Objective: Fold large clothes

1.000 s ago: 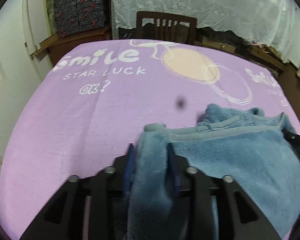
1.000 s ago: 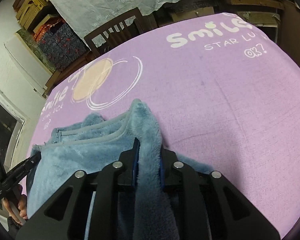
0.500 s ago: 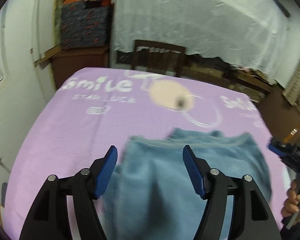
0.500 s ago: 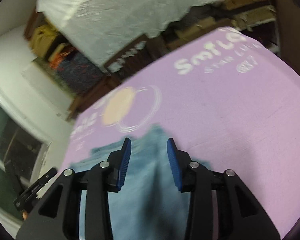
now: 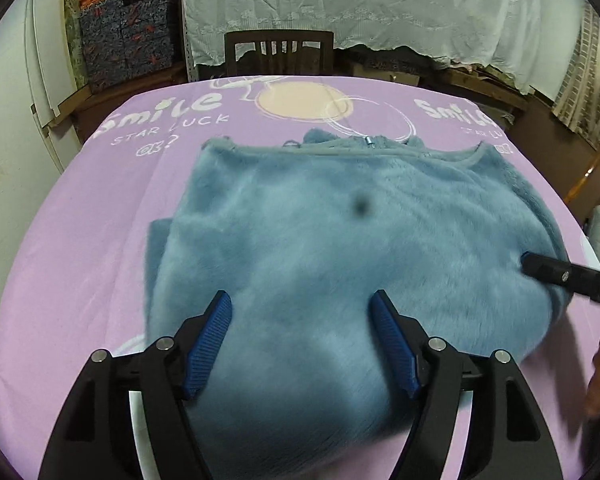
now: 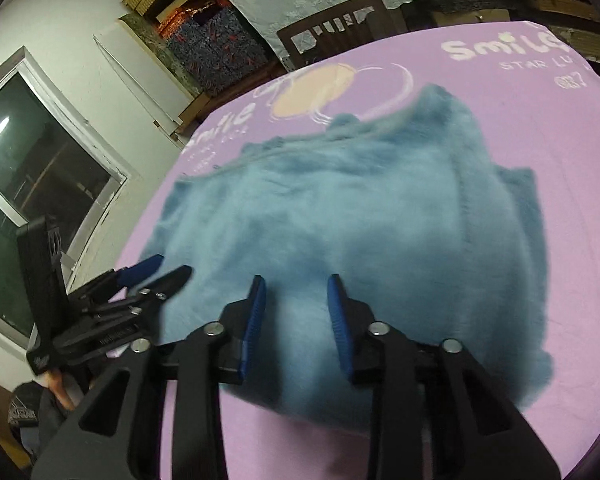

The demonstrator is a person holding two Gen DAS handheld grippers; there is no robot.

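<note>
Both my claws are hanging released over the fleece.

The blue fleece [image 5: 340, 248] is lying folded on the purple cloth [image 5: 80, 248], its zippered collar edge at the far side, just short of the peach circle [image 5: 296, 100] printed there. I am holding my left claw [image 5: 302, 340] above the fleece's near edge with its blue pads [image 5: 208, 340] spread wide and nothing between them. I am holding my right claw [image 6: 296, 320] above the near edge too, toward the fleece's right side, its jaws parted and gripping nothing. From the right wrist view my left claw [image 6: 156, 270] is showing at the fleece's left corner, fingers apart. A layer underneath is sticking out past the fleece's left edge. A chair [image 5: 278, 54] is standing beyond the fleece, past the far end of the cloth.
</note>
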